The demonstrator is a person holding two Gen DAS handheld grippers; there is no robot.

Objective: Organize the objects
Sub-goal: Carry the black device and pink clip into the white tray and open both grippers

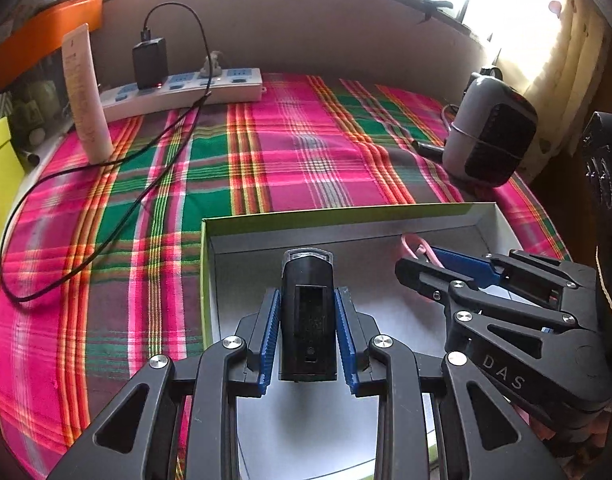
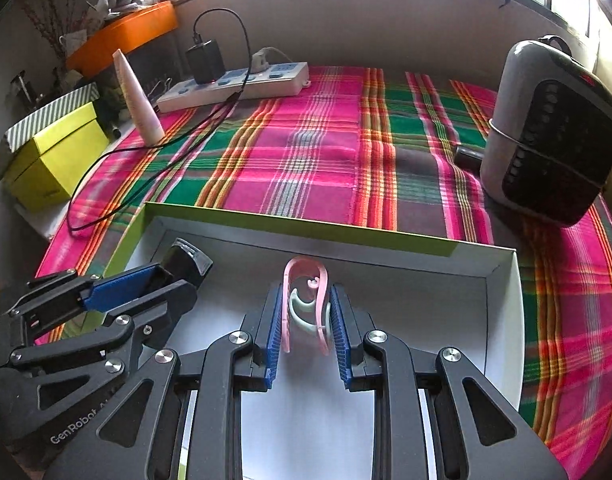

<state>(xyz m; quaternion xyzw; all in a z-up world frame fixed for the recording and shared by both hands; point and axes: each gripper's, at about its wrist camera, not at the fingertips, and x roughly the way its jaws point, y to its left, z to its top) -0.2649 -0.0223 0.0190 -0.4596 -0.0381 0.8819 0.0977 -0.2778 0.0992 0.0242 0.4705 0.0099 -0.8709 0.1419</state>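
Note:
My left gripper [image 1: 308, 298] is shut on a black oblong device [image 1: 308, 312] with a clear cap, held over the open white box with green sides [image 1: 346, 216]. In the right wrist view the same left gripper [image 2: 162, 276] holds the device [image 2: 186, 262] at the box's left end. My right gripper [image 2: 305, 300] is shut on pink and pale green plastic hooks [image 2: 306, 304] over the middle of the box [image 2: 290, 222]. In the left wrist view the right gripper [image 1: 422, 264] shows at the right with the pink hooks [image 1: 416, 246].
On the plaid cloth [image 2: 326, 152] stand a white power strip [image 2: 234, 86] with a black charger and trailing cable [image 1: 86, 208], a pink tube [image 2: 140, 108], and a grey and black heater [image 2: 554, 136]. A yellow-green box [image 2: 54, 160] sits left, an orange bin [image 2: 122, 36] behind.

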